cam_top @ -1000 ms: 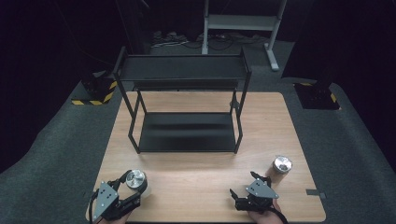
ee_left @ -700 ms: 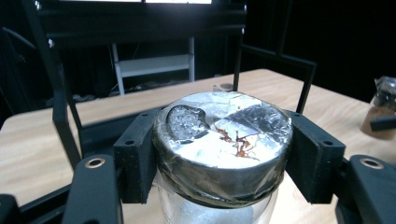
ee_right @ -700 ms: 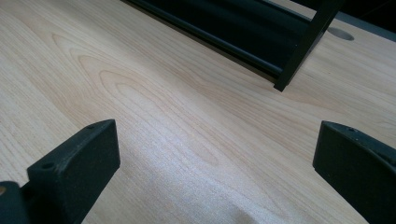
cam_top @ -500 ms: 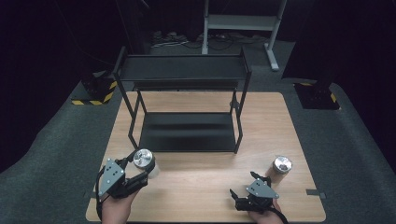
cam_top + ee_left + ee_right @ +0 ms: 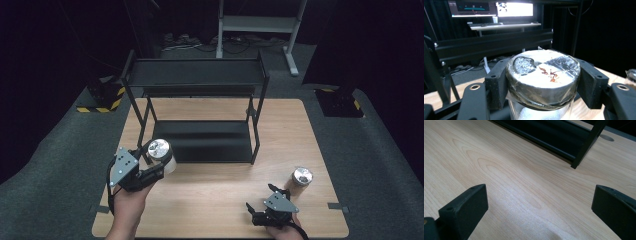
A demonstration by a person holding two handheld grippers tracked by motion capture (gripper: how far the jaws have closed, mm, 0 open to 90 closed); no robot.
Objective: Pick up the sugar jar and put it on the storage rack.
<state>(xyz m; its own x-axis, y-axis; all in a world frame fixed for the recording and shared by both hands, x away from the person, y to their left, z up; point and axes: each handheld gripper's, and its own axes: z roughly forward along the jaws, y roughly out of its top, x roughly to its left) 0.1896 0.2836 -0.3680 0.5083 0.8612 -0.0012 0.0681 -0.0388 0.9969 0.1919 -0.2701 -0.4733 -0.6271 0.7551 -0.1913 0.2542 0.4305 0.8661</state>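
The left gripper (image 5: 156,170) clamps the foil-capped glass jar (image 5: 160,152) just under its lid, above the table near the black shelf rack (image 5: 200,85). Glass is rigid, slippery, fragile. The right gripper (image 5: 260,212) rests open

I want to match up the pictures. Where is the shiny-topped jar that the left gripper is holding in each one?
High view: the jar is at the left, in the left hand-held gripper, by the black rack's front left leg.
Left gripper view: the jar sits in the middle, clamped between the two black jaws.
Right gripper view: the jar is not in it.
Shared landmark: the black rack.
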